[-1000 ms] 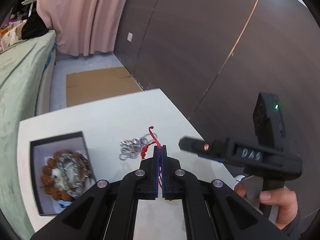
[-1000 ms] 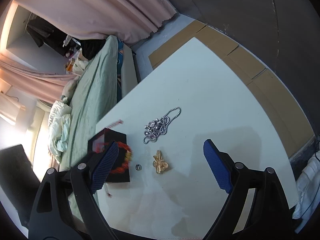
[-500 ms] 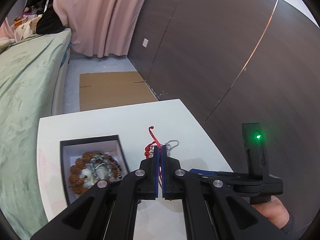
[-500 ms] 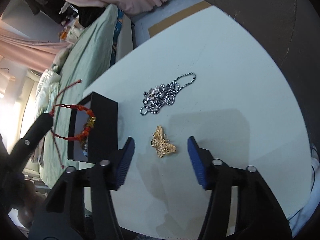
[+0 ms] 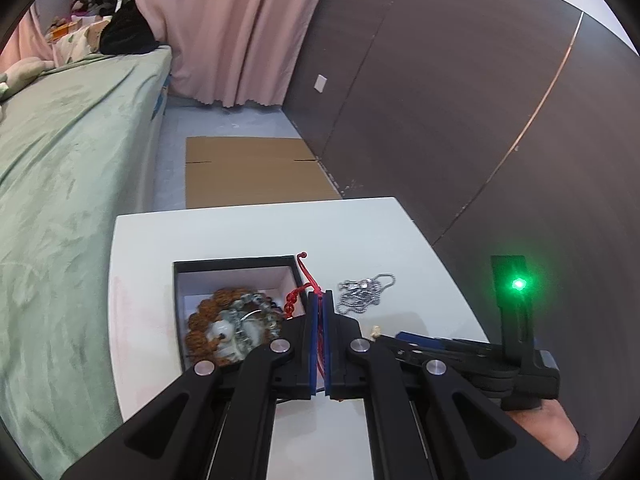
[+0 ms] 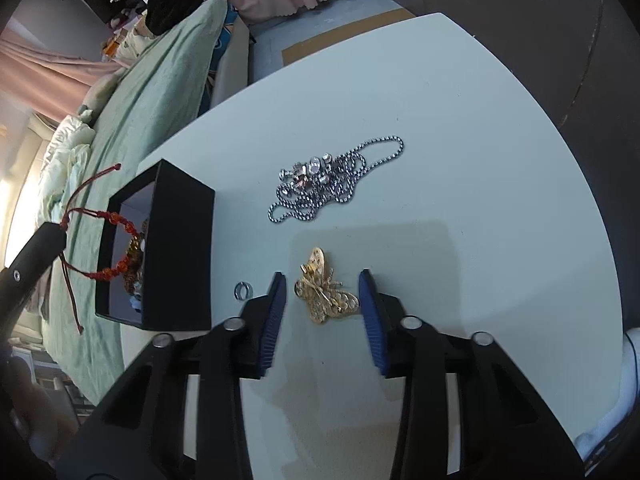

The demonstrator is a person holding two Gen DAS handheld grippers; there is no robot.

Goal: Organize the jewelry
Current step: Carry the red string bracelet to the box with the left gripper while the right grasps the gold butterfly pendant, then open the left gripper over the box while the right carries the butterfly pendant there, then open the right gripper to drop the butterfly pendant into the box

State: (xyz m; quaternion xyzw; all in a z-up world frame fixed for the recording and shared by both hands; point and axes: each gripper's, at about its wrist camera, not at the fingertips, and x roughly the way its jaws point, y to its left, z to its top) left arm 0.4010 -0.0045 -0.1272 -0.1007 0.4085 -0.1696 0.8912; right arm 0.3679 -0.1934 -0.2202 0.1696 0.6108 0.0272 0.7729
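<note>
Left gripper [image 5: 319,300] clamped on a red cord bracelet [image 6: 112,248] above the black jewelry box [image 6: 176,248], right gripper [image 6: 322,292] jaws closing, straddling the gold butterfly brooch [image 6: 324,290] on the white table [image 6: 460,120], pads apart from it, silver chain [image 6: 332,184] nearby.

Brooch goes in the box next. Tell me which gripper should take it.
Right. The right gripper already straddles the gold butterfly brooch, jaws just closing; the left gripper is shut on the red bracelet.

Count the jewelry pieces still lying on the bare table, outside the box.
3: the silver chain, the gold butterfly brooch between the right gripper's fingers, and a small ring beside the box. Others may be hidden.
</note>
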